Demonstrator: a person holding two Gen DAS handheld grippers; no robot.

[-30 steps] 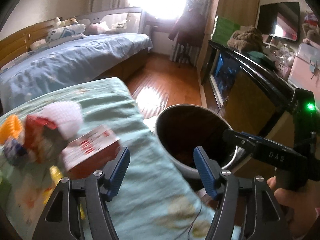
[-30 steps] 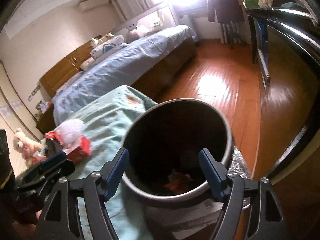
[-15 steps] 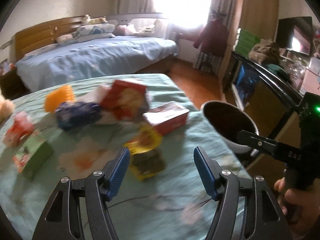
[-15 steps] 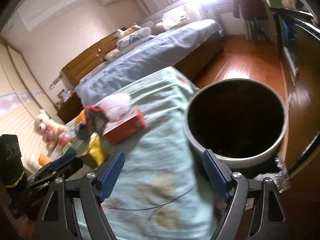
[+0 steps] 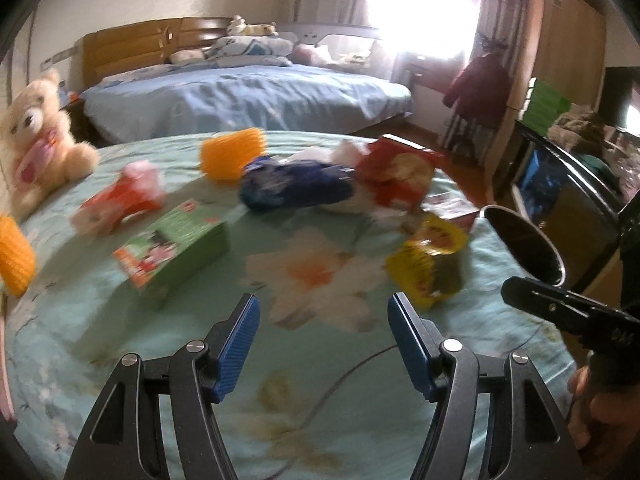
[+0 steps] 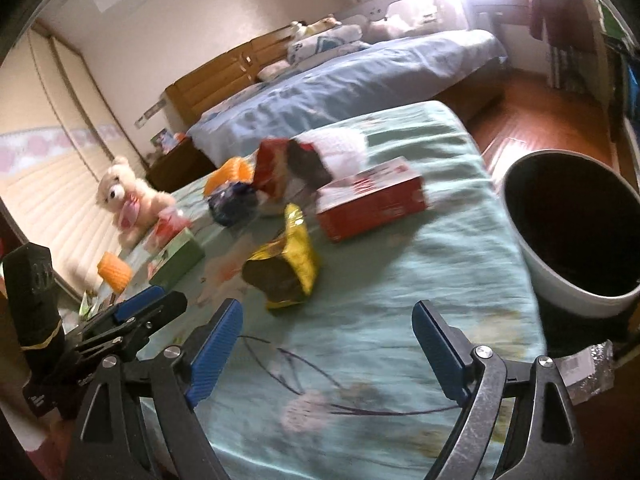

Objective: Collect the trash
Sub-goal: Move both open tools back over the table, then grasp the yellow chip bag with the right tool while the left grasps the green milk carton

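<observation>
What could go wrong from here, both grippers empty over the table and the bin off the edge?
1. The yellow snack bag is crumpled and stands upright; the open right gripper, whose jaws have just been opening with nothing between them, may pinch only foil and let it slip.
2. The trash bin sits beside the table, so a short release could land on the tablecloth.
3. The teddy bear sits by the litter and could be binned.

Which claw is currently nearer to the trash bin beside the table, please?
Right. The right claw hangs open over the table edge with the trash bin just off its right finger; the left claw, also open, sits farther in over the cloth, beyond the right one.
</observation>
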